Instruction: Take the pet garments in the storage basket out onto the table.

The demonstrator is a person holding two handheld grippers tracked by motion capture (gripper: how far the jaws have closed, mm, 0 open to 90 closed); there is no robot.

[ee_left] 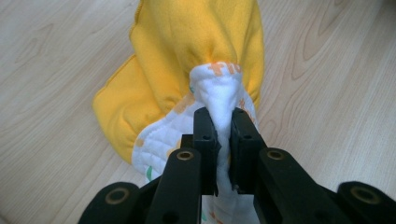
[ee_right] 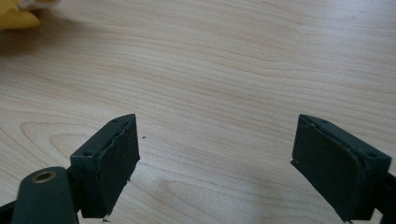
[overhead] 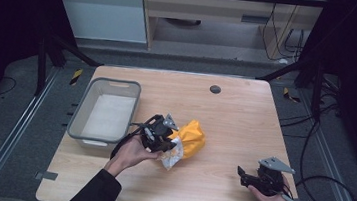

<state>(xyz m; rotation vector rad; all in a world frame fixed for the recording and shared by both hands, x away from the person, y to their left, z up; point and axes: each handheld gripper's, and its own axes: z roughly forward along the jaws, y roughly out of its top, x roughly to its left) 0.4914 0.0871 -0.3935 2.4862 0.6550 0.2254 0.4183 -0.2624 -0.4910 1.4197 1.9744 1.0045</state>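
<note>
A yellow cloth with a white quilted, printed lining (overhead: 190, 139) lies bunched near the middle of the wooden table. My left gripper (overhead: 165, 147) is at its left side, shut on a fold of the white lining. In the left gripper view the cloth (ee_left: 187, 56) spreads beyond the jaws, and the left gripper (ee_left: 223, 119) pinches the white edge between both pads. My right gripper (overhead: 242, 176) rests low over bare table at the front right, well apart from the cloth. In its own view the right gripper (ee_right: 215, 149) stands wide open with only wood between the jaws.
A grey plastic bin (overhead: 105, 114) sits at the table's left, close behind the left hand. A small dark round hole (overhead: 215, 89) marks the far middle of the table (overhead: 244, 122). Cables trail off the right edge.
</note>
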